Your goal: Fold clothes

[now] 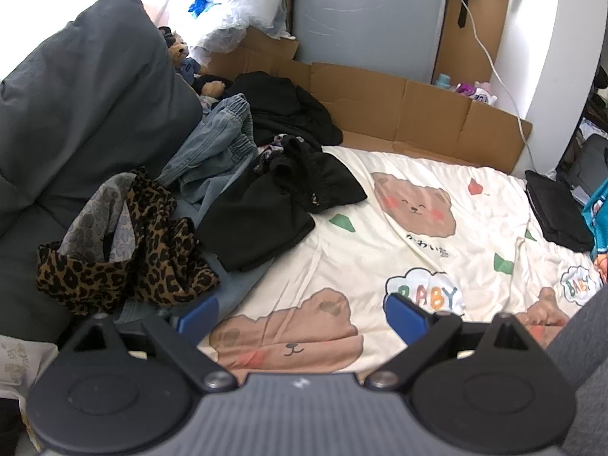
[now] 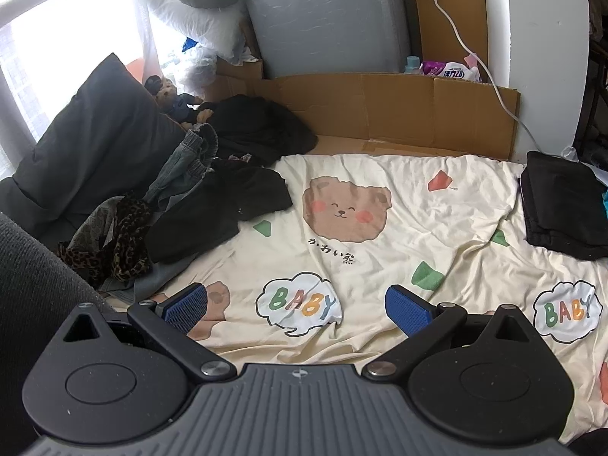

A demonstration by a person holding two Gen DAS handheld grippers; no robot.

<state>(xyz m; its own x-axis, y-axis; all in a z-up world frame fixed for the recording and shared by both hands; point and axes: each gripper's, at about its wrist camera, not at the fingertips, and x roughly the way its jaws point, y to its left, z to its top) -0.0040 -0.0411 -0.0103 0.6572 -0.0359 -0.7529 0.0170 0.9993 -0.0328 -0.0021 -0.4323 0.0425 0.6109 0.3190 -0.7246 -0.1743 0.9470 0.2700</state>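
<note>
Left gripper (image 1: pixel 300 317): blue-padded jaws spread wide, nothing between them. Right gripper (image 2: pixel 296 309): same, jaws apart and empty. Both hover over the cream bear-print bedsheet (image 2: pixel 380 266).

Ahead-left of the left gripper, a leopard-print garment (image 1: pixel 152 262) lies crumpled, its lower edge cut off by the finger. Beyond it, a black crumpled garment (image 1: pixel 262 220) partly covers faded blue jeans (image 1: pixel 216 140).

Far right, a folded black garment (image 2: pixel 562 205); its right edge runs out of frame.

Furthest back, a brown cardboard sheet (image 2: pixel 399 110).

left tool (image 1: pixel 300 313) jaws spread wide, right tool (image 2: pixel 296 306) likewise, both empty
</note>
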